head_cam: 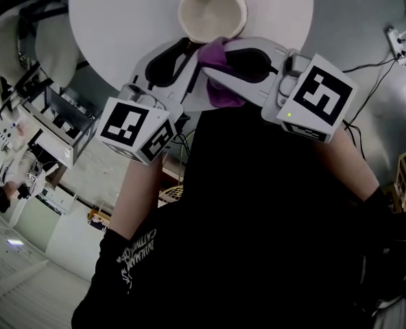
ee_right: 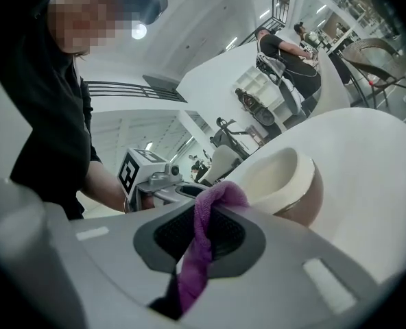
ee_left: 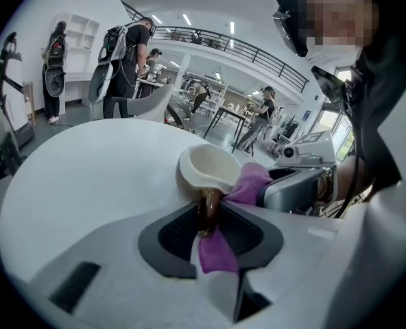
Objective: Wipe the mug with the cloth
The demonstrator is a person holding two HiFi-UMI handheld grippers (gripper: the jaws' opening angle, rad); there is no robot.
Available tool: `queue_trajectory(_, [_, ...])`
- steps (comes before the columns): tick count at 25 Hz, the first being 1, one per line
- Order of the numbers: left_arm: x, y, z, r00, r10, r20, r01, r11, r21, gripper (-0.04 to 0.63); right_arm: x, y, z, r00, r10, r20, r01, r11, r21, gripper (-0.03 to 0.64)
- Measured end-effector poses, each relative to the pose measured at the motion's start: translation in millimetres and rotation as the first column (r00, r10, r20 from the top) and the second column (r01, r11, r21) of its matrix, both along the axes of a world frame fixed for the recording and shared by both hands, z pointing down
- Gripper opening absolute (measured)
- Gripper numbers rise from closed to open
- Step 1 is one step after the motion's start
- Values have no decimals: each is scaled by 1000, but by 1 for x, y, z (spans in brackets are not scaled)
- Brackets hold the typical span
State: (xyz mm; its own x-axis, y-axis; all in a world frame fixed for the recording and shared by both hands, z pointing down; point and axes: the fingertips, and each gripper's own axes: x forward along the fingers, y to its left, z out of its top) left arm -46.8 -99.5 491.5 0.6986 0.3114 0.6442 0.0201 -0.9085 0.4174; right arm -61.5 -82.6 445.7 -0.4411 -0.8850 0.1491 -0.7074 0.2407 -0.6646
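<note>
The round white table [head_cam: 121, 33] fills the far part of my head view. Over its near edge I hold both grippers, with their tips close together. The left gripper [ee_left: 208, 211] reaches in from the left, and its jaws are closed narrowly on the brown handle [ee_left: 207, 208] of the mug [ee_left: 206, 168]. The right gripper [ee_right: 206, 214] comes from the right, and its jaws are pressed together on the purple cloth [ee_right: 201, 252]. The mug is cream inside and brown outside. It sits just beyond both tips and leans a little, and I cannot tell if its base touches the table. The bunched top of the cloth lies against the mug's rim. A strip of cloth also shows in the gap of the left jaws, nearer than the handle.
</note>
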Motion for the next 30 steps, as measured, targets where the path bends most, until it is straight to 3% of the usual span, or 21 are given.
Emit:
queue_trajectory(10, [3,9,0,994,103,23,-103,995,-13,84,19,17,10,999,29,-46,-31,999,-38,35])
queue_trajectory(16, [3,13,0,981,192,14,-193,981,24,75,29,23,16,998,53,-46,-56,996,-69,37])
queue_trajectory(30, [4,16,0,972,233,-3,-233,972,23,72,48,33,22,989,119,-83,-129,983,-129,48])
